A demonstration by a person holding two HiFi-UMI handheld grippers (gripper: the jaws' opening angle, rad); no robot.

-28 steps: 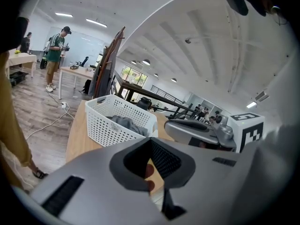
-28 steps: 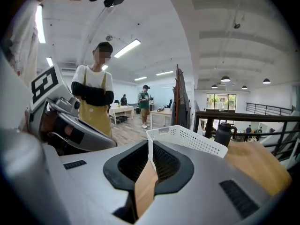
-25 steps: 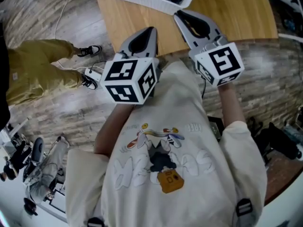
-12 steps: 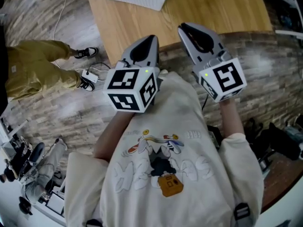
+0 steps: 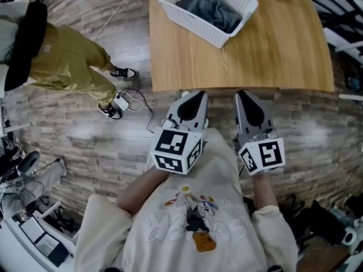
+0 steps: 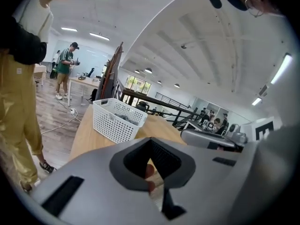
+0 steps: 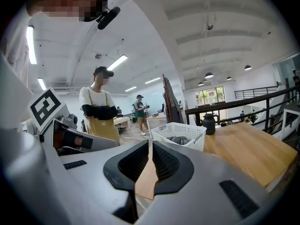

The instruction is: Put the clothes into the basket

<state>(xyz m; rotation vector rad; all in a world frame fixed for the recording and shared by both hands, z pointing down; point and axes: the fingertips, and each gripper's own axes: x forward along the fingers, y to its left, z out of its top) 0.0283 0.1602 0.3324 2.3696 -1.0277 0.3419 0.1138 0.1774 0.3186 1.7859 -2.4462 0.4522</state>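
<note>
A white plastic basket stands at the far left of the wooden table, and dark grey clothes lie inside it. Both grippers hover side by side just off the table's near edge, above the floor. My left gripper is shut with nothing in it. My right gripper is also shut and holds nothing. The left gripper view shows the basket beyond the closed jaws. In the right gripper view the basket and the grey clothes show ahead.
A person in yellow trousers stands on the floor left of the table, and a cable with a charger lies near that person's feet. A dark jug stands behind the basket. Equipment clutters the lower left and right corners.
Both grippers have drawn back from over the table's edge to just short of it. The basket with the clothes now lies farther ahead and shows whole.
</note>
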